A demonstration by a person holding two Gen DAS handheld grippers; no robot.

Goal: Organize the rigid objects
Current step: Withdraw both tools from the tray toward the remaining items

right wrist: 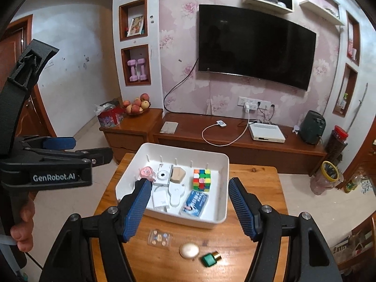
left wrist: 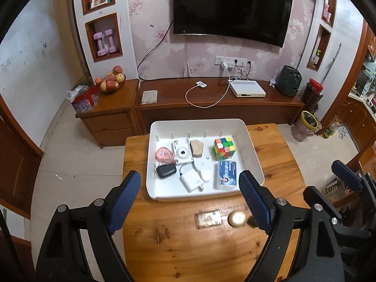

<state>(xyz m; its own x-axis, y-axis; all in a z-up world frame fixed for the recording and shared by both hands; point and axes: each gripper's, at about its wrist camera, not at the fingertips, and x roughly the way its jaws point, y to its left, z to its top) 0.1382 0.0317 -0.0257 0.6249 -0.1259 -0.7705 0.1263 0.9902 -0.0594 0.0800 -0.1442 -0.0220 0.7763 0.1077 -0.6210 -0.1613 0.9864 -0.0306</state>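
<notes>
A white tray sits on a wooden table and holds a Rubik's cube, a white camera, a white charger, a black adapter, a blue card box, a pink item and a tan block. In front of the tray lie a clear small case, a round gold compact and a green bottle. My left gripper and right gripper are both open and empty above the table's near side.
A TV cabinet with a white box, cable and black appliance stands behind the table. A fruit bowl sits on a side cabinet. Jars stand on the floor at right. The right gripper shows at the left wrist view's right edge.
</notes>
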